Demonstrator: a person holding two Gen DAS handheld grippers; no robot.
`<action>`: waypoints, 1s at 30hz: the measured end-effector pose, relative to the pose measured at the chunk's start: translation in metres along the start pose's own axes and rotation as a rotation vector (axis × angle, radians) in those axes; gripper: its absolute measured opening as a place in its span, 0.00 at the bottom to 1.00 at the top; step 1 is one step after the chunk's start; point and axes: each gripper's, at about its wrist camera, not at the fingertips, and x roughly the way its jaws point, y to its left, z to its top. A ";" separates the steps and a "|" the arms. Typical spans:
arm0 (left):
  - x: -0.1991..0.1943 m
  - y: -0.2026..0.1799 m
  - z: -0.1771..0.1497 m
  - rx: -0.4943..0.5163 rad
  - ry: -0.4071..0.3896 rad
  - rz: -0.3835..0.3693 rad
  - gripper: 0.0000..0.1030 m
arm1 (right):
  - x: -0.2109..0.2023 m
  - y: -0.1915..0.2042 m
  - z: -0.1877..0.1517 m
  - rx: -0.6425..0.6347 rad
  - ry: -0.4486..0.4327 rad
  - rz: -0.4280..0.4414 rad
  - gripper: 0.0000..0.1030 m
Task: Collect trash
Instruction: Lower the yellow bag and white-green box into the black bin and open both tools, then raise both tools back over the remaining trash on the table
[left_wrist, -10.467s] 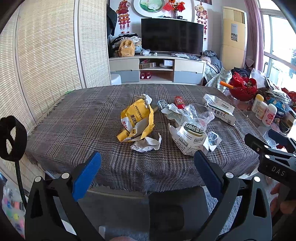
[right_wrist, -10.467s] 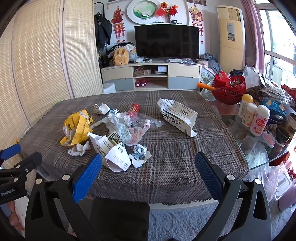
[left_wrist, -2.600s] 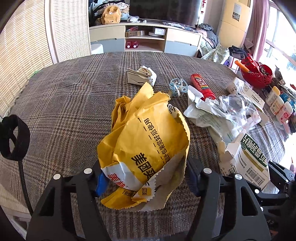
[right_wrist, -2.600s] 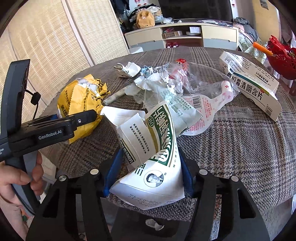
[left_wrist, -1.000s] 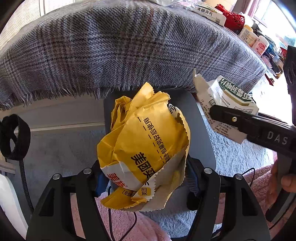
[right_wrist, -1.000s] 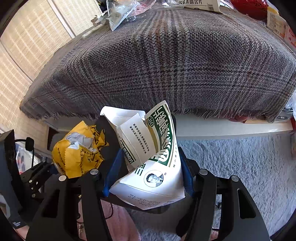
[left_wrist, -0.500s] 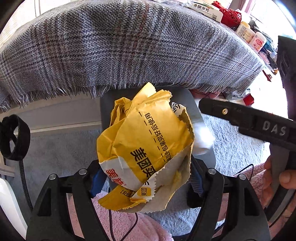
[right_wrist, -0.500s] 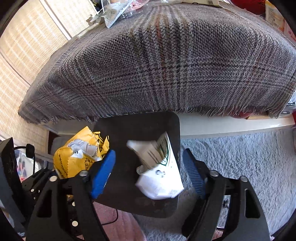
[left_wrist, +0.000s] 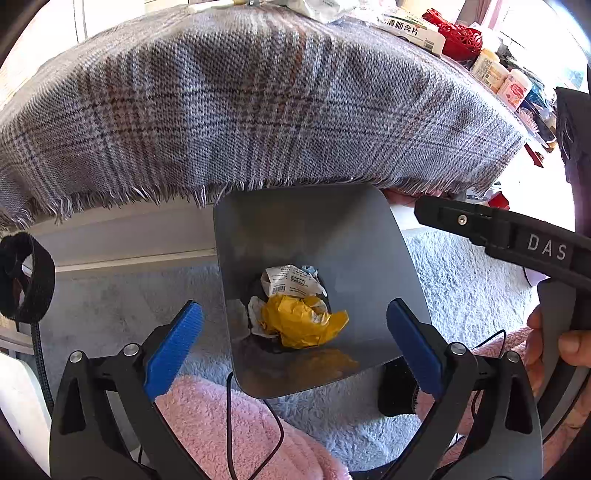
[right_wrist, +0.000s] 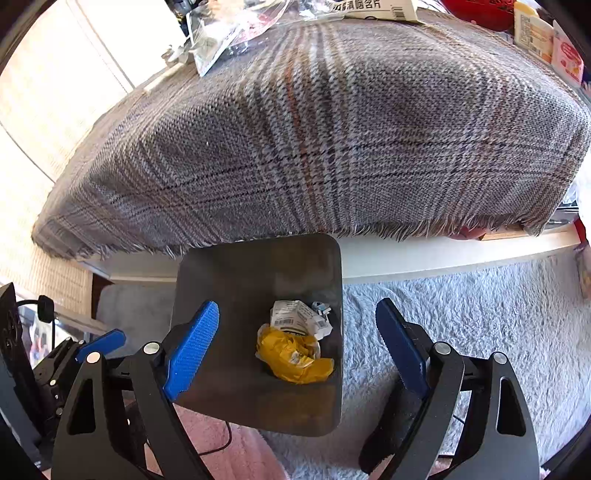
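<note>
The crumpled yellow paper bag (left_wrist: 301, 323) lies at the bottom of the dark grey square-mouthed bin (left_wrist: 354, 236), in the lower middle of the left wrist view, touching the crushed white carton with a barcode (left_wrist: 290, 282) that sits just above it. In the right wrist view the same pair lies right of centre in the bin's bottom.

The left gripper (left_wrist: 295, 345) hangs over the bin's mouth, its blue pads (left_wrist: 173, 347) having just spread wide, with nothing between them. The right gripper (right_wrist: 297, 350) is likewise released, its jaws having just been opening, and empty.

The bin stands on pale fluffy carpet (right_wrist: 461, 306), under the fringed edge of a grey plaid tablecloth (left_wrist: 240, 103) filling the upper frame. A hand (left_wrist: 554, 347) shows at the right edge.
</note>
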 end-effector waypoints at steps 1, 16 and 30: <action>-0.003 0.001 0.001 0.002 -0.004 0.003 0.92 | -0.003 -0.001 0.001 0.005 -0.004 0.008 0.86; -0.056 0.007 0.063 -0.026 -0.120 0.031 0.92 | -0.072 -0.011 0.059 0.030 -0.153 0.019 0.88; -0.064 0.008 0.152 -0.001 -0.179 0.057 0.92 | -0.081 -0.010 0.161 -0.023 -0.217 0.005 0.88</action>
